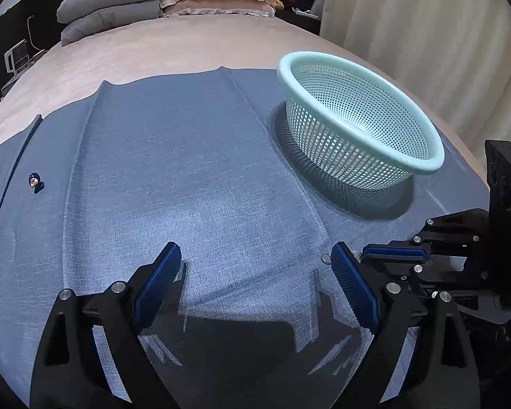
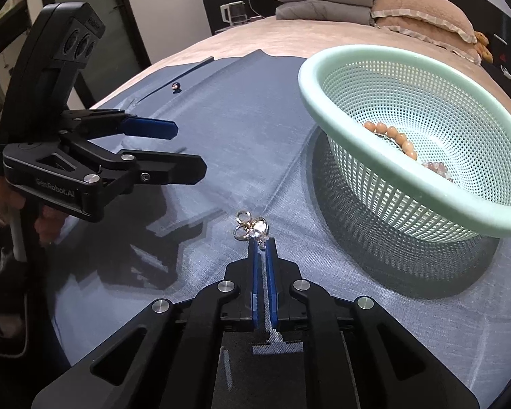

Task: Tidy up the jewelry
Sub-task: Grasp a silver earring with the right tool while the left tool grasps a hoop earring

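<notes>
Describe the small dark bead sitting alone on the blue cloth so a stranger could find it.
Start at the blue cloth on the bed. Opposite the green basket, near the cloth's dark edge strip, sits a small dark bead. It lies alone, with nothing touching it.

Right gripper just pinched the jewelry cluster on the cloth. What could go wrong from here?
1. The right gripper holds only the near edge of the jewelry cluster; loose rings may drop in the lift.
2. The mint basket sits tilted; a rim bump might tip it.
3. The pads may catch the blue cloth.
</notes>
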Motion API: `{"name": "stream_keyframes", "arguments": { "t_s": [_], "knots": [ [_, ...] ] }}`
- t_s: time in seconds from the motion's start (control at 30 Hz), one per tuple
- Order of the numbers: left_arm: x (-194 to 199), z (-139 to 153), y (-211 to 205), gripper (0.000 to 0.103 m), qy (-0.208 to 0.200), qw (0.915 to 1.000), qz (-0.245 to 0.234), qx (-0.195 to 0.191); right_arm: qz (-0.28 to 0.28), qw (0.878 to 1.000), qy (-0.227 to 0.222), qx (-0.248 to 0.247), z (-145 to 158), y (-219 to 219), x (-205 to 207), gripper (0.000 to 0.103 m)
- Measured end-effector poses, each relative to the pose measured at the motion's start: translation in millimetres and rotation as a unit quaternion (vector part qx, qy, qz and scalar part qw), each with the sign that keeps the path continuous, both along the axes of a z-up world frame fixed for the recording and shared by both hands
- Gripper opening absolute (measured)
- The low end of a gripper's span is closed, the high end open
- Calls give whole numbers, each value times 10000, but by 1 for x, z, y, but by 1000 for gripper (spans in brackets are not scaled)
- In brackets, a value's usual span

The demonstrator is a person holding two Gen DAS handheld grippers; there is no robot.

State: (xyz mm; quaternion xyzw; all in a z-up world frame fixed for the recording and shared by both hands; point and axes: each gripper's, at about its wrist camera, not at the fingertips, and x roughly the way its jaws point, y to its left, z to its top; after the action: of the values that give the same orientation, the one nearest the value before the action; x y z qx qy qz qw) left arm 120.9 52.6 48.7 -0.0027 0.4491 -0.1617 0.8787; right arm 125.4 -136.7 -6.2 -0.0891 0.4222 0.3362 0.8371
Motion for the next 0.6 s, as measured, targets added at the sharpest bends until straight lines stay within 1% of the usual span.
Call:
{"name": "stream_keyframes", "arguments": {
  "t_s": [0.07,0.13,0.17,0.3,0.37,0.4,0.43,0.47,0.53,0.6],
  "knots": [
    [0,0,4,88,-16,10000,-28,8,22,10000,24,56,0,2,-1,21],
    [0,-1,5,88,-8,10000,-15,62,3,9999,-127,19,2,5,-3,40],
    [0,-1,5,88,-17,10000,-17,57,-12,9998,-187,-7,2,8,-4,41],
    [0,-1,8,88,-19,10000,25,18,-142,9997,-177,-70,-4,17,-2,42],
    [1,-2,8,88,4,10000,51,22,-178,9996,-195,-114,-5,20,-1,40],
    [1,-2,8,88,5,10000,51,16,-191,9996,-173,-108,-5,20,0,33],
    [1,-2,6,88,3,10000,50,12,-193,9997,-124,-103,-6,19,2,21],
    [2,-2,6,88,3,10000,45,13,-200,9997,-86,-101,-6,19,2,17],
    [1,-3,4,88,8,10000,18,20,-222,9997,-37,-92,-5,15,3,11],
    [1,-3,2,88,8,10000,-14,25,-195,9998,10,-68,-5,12,3,11]
  ]
}}
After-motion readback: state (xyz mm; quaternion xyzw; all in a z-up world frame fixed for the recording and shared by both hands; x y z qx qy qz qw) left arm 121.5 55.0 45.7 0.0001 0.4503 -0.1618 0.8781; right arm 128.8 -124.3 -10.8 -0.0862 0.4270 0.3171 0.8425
